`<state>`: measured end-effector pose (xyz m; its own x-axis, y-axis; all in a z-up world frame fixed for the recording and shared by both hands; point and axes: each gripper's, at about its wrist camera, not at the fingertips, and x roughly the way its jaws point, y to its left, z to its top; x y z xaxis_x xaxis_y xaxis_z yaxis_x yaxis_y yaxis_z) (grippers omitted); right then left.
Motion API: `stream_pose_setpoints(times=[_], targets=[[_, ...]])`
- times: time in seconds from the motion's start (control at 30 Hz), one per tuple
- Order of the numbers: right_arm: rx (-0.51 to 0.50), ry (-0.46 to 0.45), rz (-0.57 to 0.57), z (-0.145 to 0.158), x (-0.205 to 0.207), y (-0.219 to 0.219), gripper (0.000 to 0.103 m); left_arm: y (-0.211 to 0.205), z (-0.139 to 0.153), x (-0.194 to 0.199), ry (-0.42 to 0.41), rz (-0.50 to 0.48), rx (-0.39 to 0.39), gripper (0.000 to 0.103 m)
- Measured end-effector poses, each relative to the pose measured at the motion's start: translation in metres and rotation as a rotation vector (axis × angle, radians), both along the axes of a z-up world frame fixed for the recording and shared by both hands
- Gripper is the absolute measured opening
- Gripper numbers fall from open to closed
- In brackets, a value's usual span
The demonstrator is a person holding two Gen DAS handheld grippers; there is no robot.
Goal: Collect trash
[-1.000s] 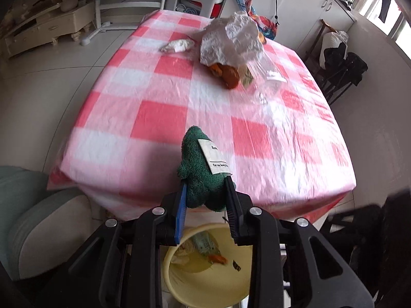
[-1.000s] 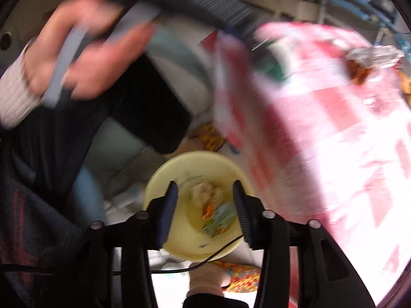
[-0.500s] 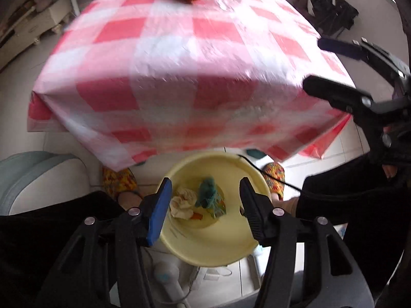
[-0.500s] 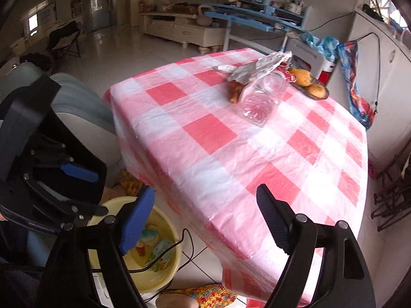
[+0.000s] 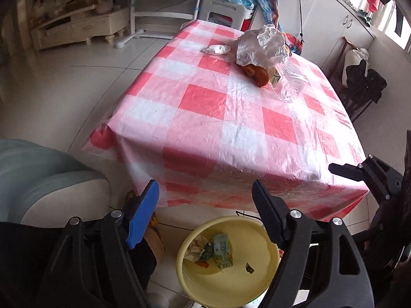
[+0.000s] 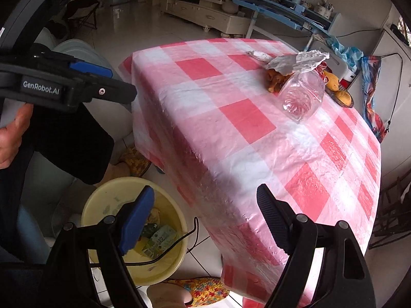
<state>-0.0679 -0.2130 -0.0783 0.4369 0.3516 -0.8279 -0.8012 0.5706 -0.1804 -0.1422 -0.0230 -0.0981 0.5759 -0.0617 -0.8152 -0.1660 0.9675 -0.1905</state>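
Right wrist: fruit (image 6: 338,89) behind bottle (image 6: 303,97); left wrist hides it.

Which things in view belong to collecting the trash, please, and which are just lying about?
Job: yellow bin holding wrappers; clear plastic bottle, crumpled plastic bag and white wad on the table; both open grippers, left and right.

Lying about: fruit, TV cabinet, slippers.

The left gripper (image 6: 77,82) bears the white marking "GenRobot.AI" on its black side, legible in the right wrist view; print on the wrappers (image 6: 160,238) in the bucket (image 6: 177,259) is too small to read.
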Motion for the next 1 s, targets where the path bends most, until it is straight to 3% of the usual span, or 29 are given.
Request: stream_pose_setpoints(times=[0.13, 1.0], targets=[[-0.017, 0.002, 0.0, -0.004, 0.0, 0.002, 0.078, -0.006, -0.002, -0.004, -0.014, -0.014, 0.005, 0.078], [-0.034, -0.018, -0.006, -0.006, -0.004, 0.003, 0.082, -0.002, -0.007, -0.003, -0.015, 0.011, -0.01, 0.08]])
